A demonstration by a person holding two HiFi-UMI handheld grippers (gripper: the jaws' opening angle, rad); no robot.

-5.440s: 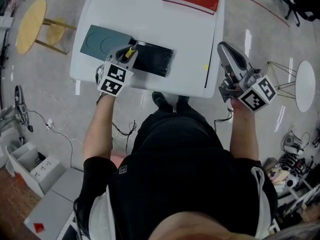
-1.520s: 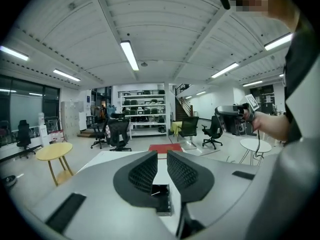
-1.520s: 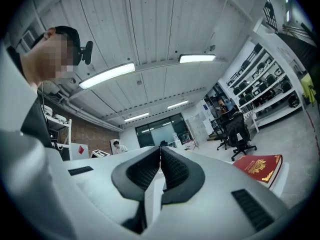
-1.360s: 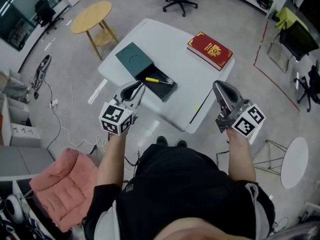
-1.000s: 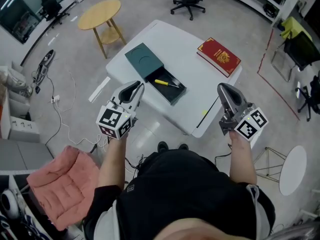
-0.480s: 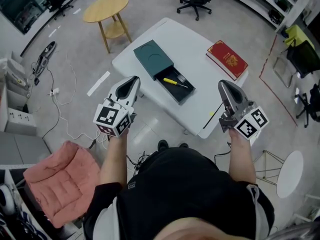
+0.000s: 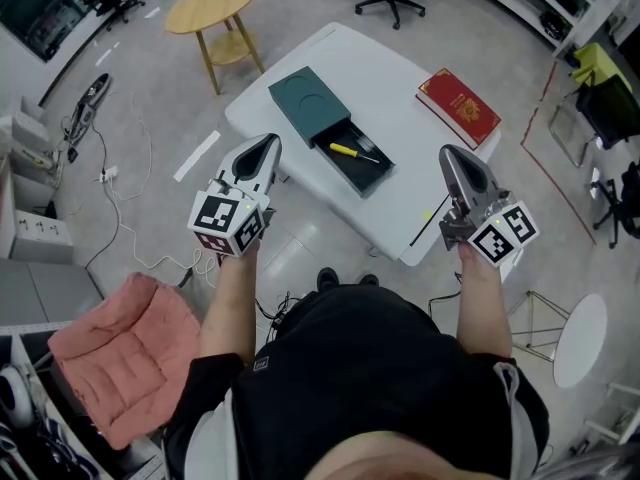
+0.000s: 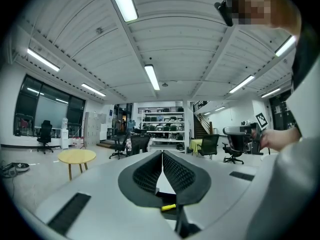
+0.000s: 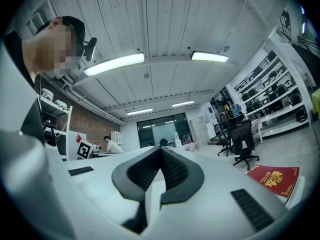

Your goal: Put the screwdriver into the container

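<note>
screwdriver [image 7: 350, 152] lies inside container [image 7: 303, 101] on worktop [image 7: 405, 88] | left tool [image 7: 266, 146] closed, empty, left of container | right tool [image 7: 454, 158] closed, empty, right of container | task looks done

Yellow-handled screwdriver [image 7: 353, 152] lies flat inside open dark green container [image 7: 335, 133], which sits on white table.

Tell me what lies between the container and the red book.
Nothing: the head view shows only bare white tabletop between the container and the red book.
</note>
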